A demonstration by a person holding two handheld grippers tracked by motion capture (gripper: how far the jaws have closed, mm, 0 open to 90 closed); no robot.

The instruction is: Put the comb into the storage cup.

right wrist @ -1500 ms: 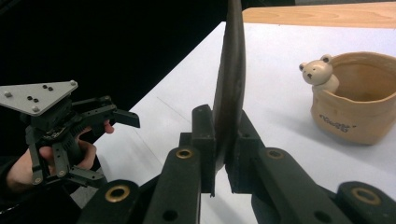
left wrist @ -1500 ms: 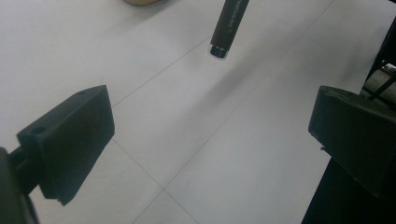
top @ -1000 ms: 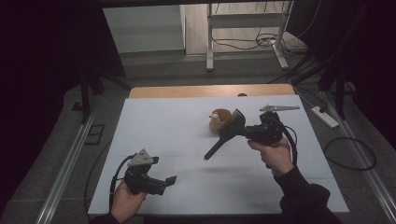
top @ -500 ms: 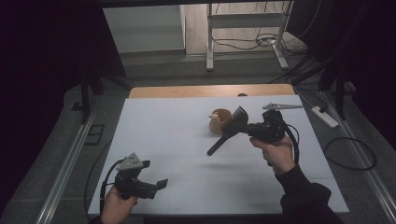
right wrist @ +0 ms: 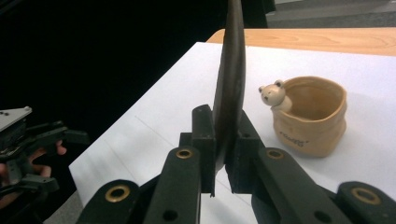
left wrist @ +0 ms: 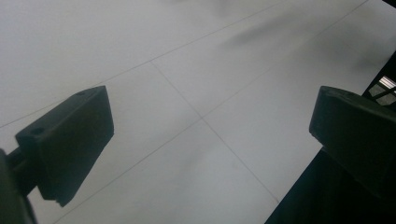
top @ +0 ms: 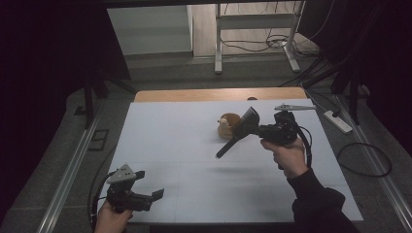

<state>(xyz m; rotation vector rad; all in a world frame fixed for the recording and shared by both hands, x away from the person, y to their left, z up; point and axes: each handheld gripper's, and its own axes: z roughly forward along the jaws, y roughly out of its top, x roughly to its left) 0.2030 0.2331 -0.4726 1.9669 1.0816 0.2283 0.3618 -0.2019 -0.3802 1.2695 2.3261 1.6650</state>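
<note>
Your right gripper (right wrist: 219, 168) pinches dark flat tool (right wrist: 229, 79) edge-on, both jaws pressed on its lower end; blade rises beyond jaws. Tan bear pot (right wrist: 310, 119) sits on white table (top: 170, 141), just beyond tool. Your left gripper (top: 145, 196) spread, nothing between jaws, well apart from pot.

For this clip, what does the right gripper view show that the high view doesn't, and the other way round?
Right gripper view: the bear figure on the rim of the tan pot, lettering on the pot's side, and the right gripper with both pads pressed on the black spatula.

High view: the whole white table, the floor with cables and a metal frame beyond it, and both forearms.

Both: the pot, the spatula, the left gripper held low at the table's near left edge, jaws apart.
</note>
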